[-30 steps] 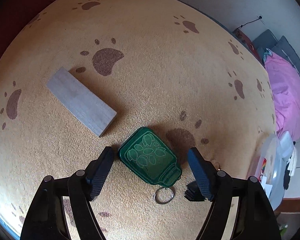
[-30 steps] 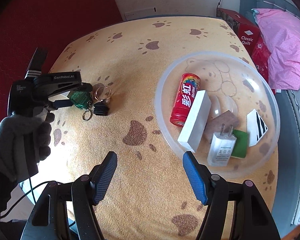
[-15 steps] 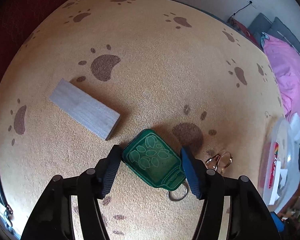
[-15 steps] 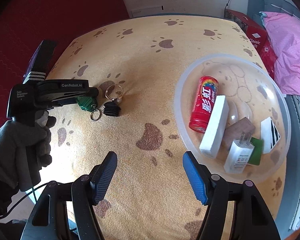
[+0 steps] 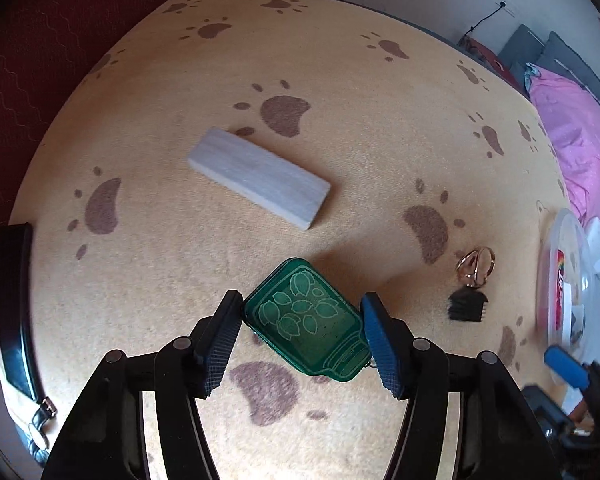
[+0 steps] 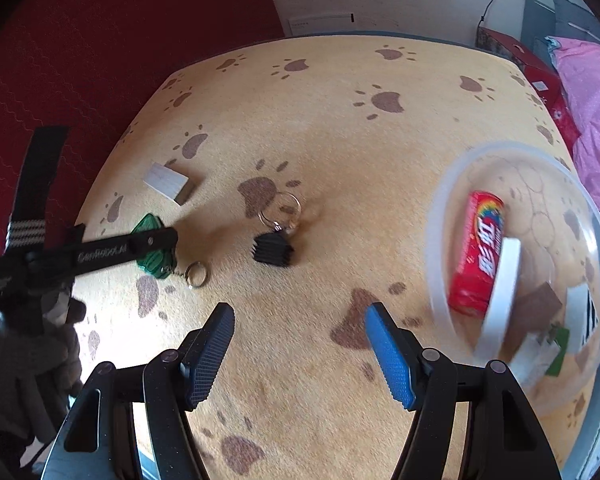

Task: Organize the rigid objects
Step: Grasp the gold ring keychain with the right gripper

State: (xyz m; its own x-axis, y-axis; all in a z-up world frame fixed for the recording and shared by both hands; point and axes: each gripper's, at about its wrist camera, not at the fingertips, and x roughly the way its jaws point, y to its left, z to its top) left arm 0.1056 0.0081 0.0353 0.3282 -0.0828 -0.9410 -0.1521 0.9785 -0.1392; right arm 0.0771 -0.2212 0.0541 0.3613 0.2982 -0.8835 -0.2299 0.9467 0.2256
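My left gripper is shut on a green jar-shaped keychain tag with a leaf pattern, held a little above the mat. The right wrist view shows that tag with its key ring hanging. My right gripper is open and empty over the mat. A pale grey block lies beyond the tag. A black clip with gold rings lies to the right. A clear round bowl at the right holds a red can, a white bar and other small items.
The yellow paw-print mat covers the table. A red wall is at the left. Pink bedding and a red box lie beyond the right edge. A black strap hangs at the mat's left edge.
My left gripper closed on the green tag and lifted it off the mat, ring dangling. The right gripper moved left, so the bowl now sits farther right in its view.
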